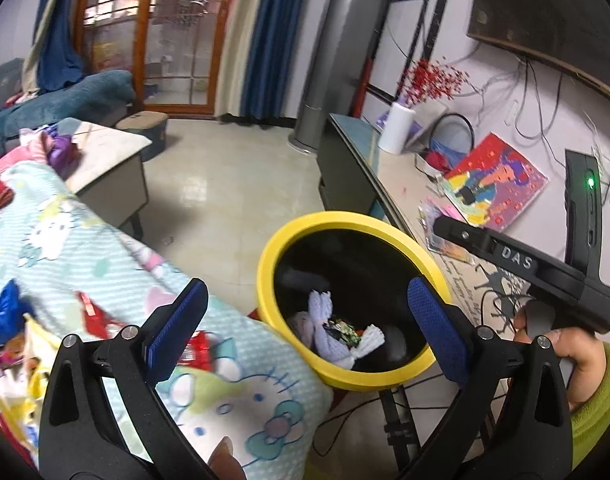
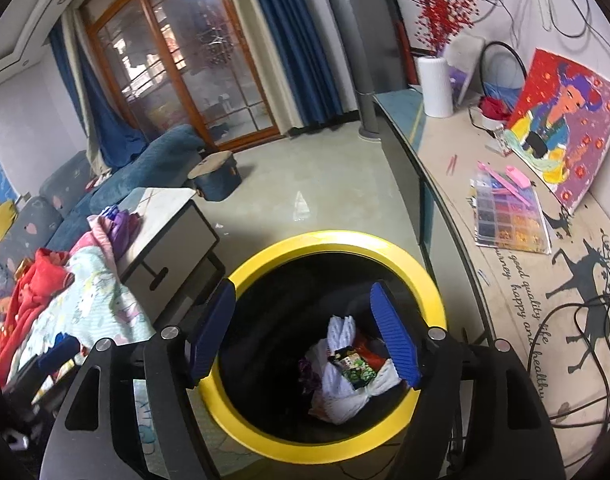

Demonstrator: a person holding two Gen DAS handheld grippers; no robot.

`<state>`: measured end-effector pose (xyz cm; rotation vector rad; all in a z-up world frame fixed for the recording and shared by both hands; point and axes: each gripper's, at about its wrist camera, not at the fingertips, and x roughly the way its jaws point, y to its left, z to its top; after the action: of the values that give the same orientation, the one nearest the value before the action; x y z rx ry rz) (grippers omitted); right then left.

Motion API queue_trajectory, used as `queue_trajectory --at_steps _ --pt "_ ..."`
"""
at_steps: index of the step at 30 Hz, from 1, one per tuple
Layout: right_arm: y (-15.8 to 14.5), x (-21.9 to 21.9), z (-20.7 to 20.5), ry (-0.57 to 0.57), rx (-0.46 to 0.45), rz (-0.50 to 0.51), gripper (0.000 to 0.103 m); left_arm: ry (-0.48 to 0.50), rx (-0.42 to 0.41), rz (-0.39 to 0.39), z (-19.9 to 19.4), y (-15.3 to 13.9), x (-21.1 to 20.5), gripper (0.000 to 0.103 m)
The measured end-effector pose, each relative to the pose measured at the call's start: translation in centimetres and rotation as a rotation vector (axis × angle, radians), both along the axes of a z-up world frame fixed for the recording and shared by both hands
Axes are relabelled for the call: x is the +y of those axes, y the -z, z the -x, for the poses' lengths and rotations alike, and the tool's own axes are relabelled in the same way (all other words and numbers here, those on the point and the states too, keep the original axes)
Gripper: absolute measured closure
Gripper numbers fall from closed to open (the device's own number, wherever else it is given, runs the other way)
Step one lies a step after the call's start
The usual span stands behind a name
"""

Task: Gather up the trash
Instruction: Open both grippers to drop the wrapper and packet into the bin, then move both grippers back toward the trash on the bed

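— Yellow-rimmed trash bin (image 2: 421, 276) sits on the floor, between the blanket-covered table and the long side counter (image 2: 437, 168). What is in it?

— Crumpled white paper (image 2: 345, 384) lies at the black bottom, with a small printed green wrapper (image 2: 355, 368) on top and something red (image 2: 365, 346) beside it. In the left wrist view the same heap (image 1: 337, 340) shows low in the bin (image 1: 273, 256).

— And the tongs?

— Right gripper (image 2: 311, 332) hangs over the bin's mouth, its blue pads apart with nothing between them. Left gripper (image 1: 305, 332) stands very wide, also empty; its left pad (image 1: 177, 328) is over the blanket, its right one over the bin's rim.

— More trash around?

— Red and yellow wrappers (image 1: 101, 316) lie on the cartoon-cat blanket (image 1: 77, 240), left of the bin, with a blue scrap (image 1: 3, 312) near them.

— Who is holding the tools?

— A hand (image 1: 561, 344) in a green sleeve (image 1: 601, 392) grips the right tool's handle, seen at the right edge of the left view.
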<state>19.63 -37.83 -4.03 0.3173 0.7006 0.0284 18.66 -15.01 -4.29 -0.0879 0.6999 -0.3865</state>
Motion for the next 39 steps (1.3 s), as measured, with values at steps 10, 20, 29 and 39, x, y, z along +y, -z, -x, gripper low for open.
queue_trajectory --at_steps 10,20,29,39 --pt "-2.0 2.9 1.1 -0.065 -0.041 0.017 0.033 -0.105 -0.046 0.013 1.5 -1.8 3.6 0.011" --pt "-3.3 7.1 2.4 -0.169 -0.067 0.044 0.028 -0.207 -0.087 0.001 3.0 -2.9 7.8 0.011" --pt "-3.4 12.3 3.8 -0.291 -0.07 0.075 0.027 -0.289 -0.107 -0.011 4.1 -3.2 11.1 0.011" --pt "-3.2 16.5 4.7 -0.391 -0.057 0.105 0.025 -0.401 -0.098 0.024 4.2 -3.5 15.8 0.011"
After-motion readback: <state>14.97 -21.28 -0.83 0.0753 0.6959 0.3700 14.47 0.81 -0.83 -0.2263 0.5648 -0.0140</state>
